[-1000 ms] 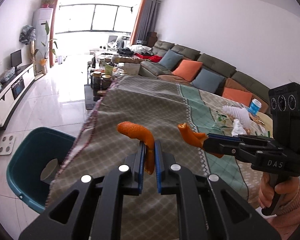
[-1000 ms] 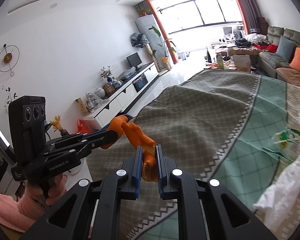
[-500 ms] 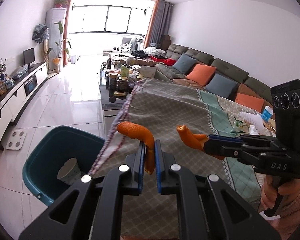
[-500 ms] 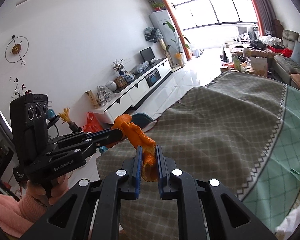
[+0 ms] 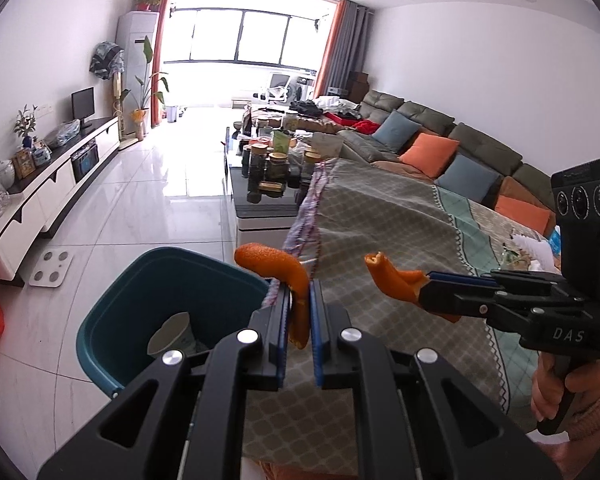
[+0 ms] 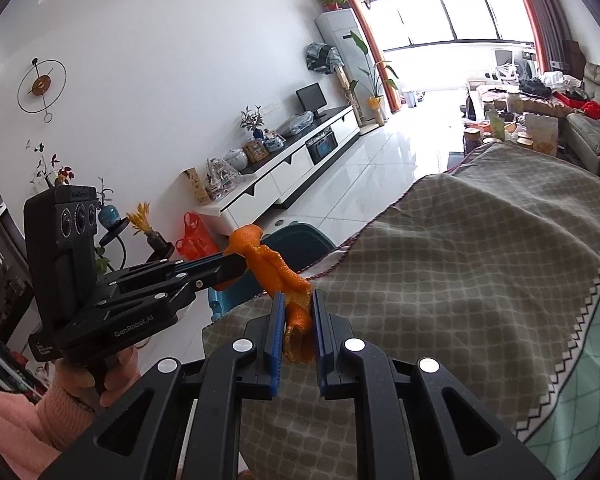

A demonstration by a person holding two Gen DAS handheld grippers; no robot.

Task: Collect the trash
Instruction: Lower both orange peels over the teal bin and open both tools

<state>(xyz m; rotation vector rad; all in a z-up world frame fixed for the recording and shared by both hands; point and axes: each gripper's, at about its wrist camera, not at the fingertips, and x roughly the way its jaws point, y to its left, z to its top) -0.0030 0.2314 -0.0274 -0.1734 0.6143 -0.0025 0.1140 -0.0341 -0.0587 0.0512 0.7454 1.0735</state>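
Observation:
My left gripper (image 5: 299, 300) is shut on a curled strip of orange peel (image 5: 278, 270) and holds it over the table's left edge, beside the rim of a teal bin (image 5: 140, 308) on the floor. A paper cup (image 5: 172, 334) lies in the bin. My right gripper (image 6: 296, 304) is shut on a second piece of orange peel (image 6: 286, 280); it also shows in the left wrist view (image 5: 396, 282), over the tablecloth to the right of the left gripper. The left gripper (image 6: 240, 264) shows in the right wrist view, with the bin (image 6: 304, 244) behind it.
The table carries a patterned grey and green cloth (image 5: 380, 220). White tissue and a blue can (image 5: 536, 244) lie at its far right. A glass coffee table with jars (image 5: 268, 168) stands behind, a sofa (image 5: 440, 148) to the right, a white TV cabinet (image 5: 52, 188) and a floor scale (image 5: 50, 268) to the left.
Both grippers have moved left with their peels, from over the middle of the cloth to its left edge. The bin and its cup have come closer into view.

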